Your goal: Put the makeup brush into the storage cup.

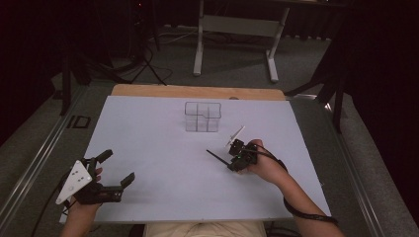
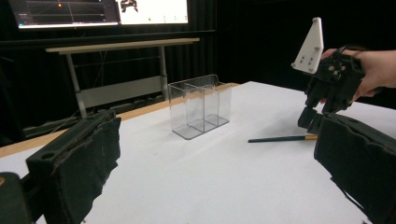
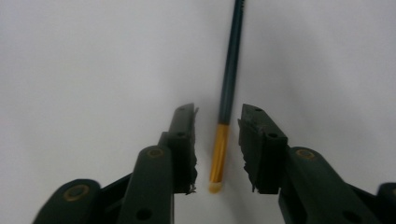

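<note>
Dark teal brush [image 3: 232, 65] — orange end

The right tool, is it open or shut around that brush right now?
Open. In the right gripper view the right tool has its jaws standing apart on either side of the brush, with gaps showing; the brush lies flat on the white sheet.

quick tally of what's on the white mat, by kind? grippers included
Brush: 1, dark handle, gold end, lying flat between the right gripper's jaws
Clear divided box: 1, upright
Grippers: 2, the left gripper and the right gripper, both open
Total: 4
</note>
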